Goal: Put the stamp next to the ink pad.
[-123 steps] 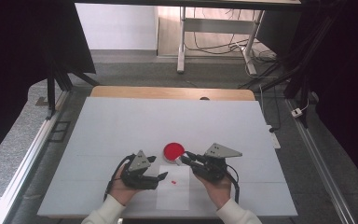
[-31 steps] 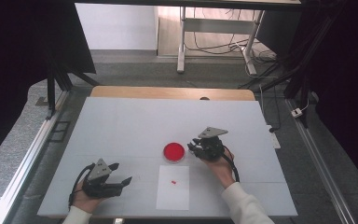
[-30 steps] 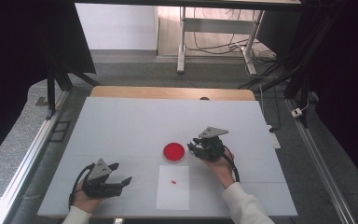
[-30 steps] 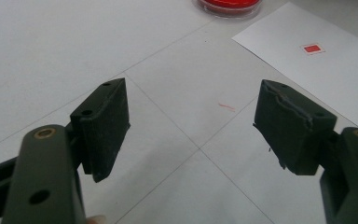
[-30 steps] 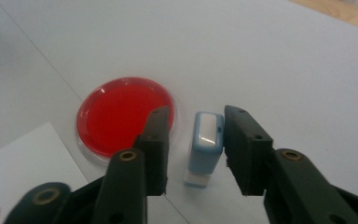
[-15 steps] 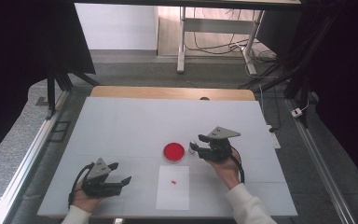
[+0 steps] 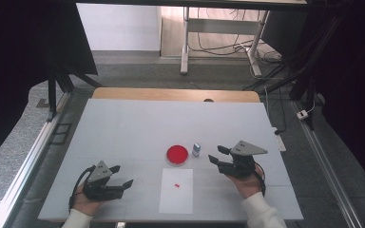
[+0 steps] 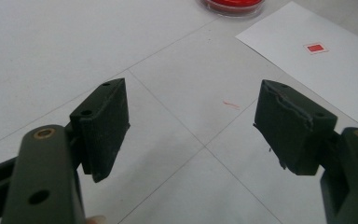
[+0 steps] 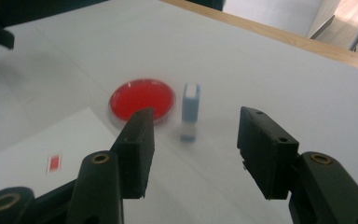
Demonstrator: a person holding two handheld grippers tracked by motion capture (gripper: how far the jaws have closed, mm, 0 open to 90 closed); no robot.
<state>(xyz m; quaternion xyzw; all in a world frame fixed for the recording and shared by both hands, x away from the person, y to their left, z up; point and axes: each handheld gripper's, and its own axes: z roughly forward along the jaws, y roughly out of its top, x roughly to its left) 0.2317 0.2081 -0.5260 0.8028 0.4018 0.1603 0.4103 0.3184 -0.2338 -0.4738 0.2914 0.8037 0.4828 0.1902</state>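
Taking the red dish (image 7: 177, 154) as the mark: the left gripper (image 7: 120, 179) lies well to its near-left, low on the white tabletop (image 7: 123, 128), jaws standing wide apart with nothing between them and nothing touched; in the left gripper view only bare tabletop shows between the pads.

The dish itself is round, shallow and red, sitting flat. Just on the near side of it lies a white sheet of paper (image 7: 176, 191) with a small red mark (image 7: 177, 185) near its far end, its long side running away from the person toward the dish.

Just to the right of the dish stands a small pale-blue stamp-like block (image 7: 196, 149), apart from the dish though close. It stands upright, long axis vertical, with a notched top seen in the right gripper view (image 9: 190, 107).

Further right of the dish is the right gripper (image 7: 218, 155), jaws pointing toward the block. Its jaws have just been opening and stand apart, empty; the block sits beyond the tips, untouched. Nothing lies between gripper and block.
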